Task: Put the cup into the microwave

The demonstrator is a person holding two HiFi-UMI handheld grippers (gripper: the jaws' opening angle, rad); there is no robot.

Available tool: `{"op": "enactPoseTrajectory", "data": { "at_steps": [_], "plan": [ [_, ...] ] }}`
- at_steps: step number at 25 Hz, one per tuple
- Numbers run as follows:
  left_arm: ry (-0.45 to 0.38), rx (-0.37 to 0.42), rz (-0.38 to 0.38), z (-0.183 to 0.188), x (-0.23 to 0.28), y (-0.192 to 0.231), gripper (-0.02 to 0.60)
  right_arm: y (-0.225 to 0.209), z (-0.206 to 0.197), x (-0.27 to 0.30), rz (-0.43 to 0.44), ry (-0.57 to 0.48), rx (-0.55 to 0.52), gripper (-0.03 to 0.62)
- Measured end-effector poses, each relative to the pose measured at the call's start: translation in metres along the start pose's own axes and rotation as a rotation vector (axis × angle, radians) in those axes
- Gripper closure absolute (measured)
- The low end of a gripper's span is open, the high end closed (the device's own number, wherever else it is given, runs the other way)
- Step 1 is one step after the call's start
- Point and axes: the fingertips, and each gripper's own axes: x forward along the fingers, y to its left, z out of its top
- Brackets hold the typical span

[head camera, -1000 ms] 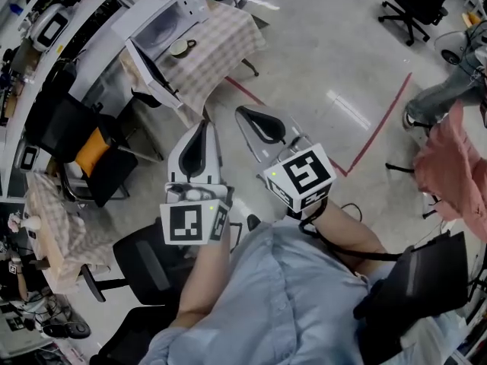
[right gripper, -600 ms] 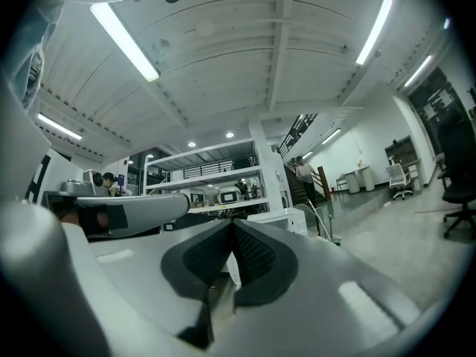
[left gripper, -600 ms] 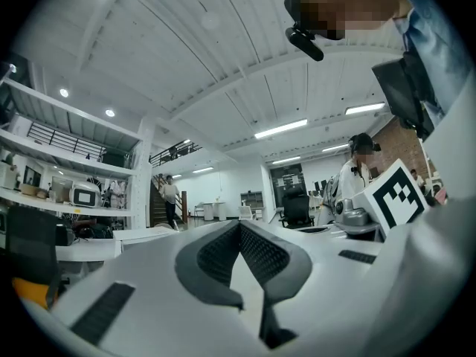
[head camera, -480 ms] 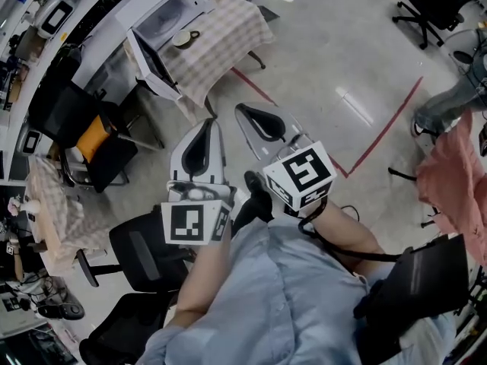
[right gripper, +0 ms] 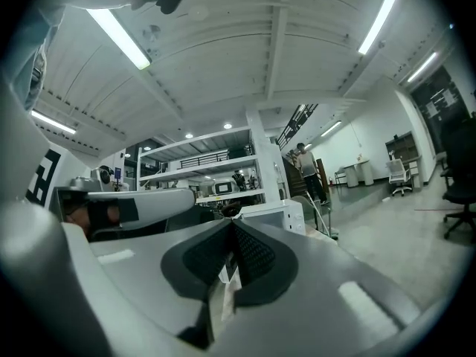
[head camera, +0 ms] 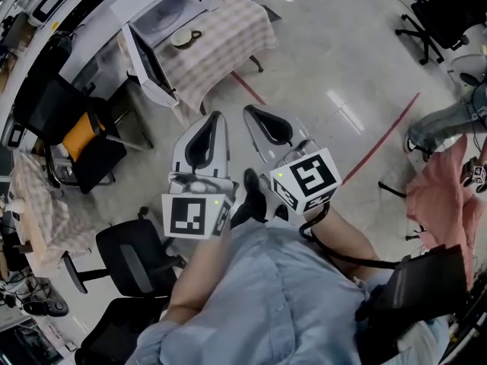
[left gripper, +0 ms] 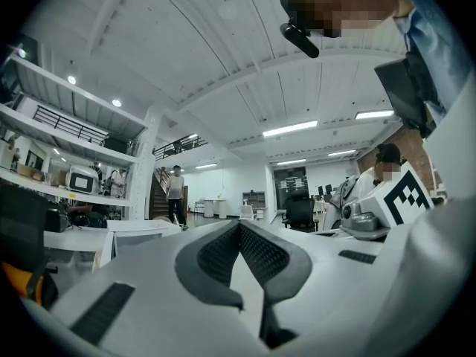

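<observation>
I am holding my left tongs (head camera: 213,120) and right tongs (head camera: 251,112) side by side over bare floor (head camera: 335,52), both clenched on nothing. The cup (head camera: 183,39) is sitting well ahead on the checked-cloth desk (head camera: 228,36), just in front of the microwave (head camera: 163,10), whose open door (head camera: 146,61) is jutting past the desk's edge. A black office chair (head camera: 129,257) is crowding my left.

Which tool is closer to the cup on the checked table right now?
Left, slightly. The left tool is below and just right of the cup in the head view; the right tool sits farther right. Both are well short of it.
</observation>
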Motion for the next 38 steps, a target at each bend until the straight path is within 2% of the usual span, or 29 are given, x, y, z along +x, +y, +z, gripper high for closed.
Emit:
{"op": "enactPoseTrajectory", "data": {
  "at_steps": [8,17,28,38],
  "plan": [
    [-0.009,-0.056,0.007,-0.007,0.050,0.066,0.577,-0.019,0.002,0.086,0.027,0.045,-0.021,0.591],
    [-0.014,-0.074,-0.027,-0.005,0.075,0.123,0.577,-0.009,0.013,0.170,0.074,0.055,-0.043,0.591],
    [-0.049,-0.095,-0.062,-0.003,0.095,0.157,0.577,-0.016,0.024,0.207,0.028,0.047,-0.082,0.591],
    [-0.058,-0.092,-0.072,0.000,0.117,0.167,0.577,-0.029,0.033,0.226,0.028,0.033,-0.094,0.591]
  ]
}}
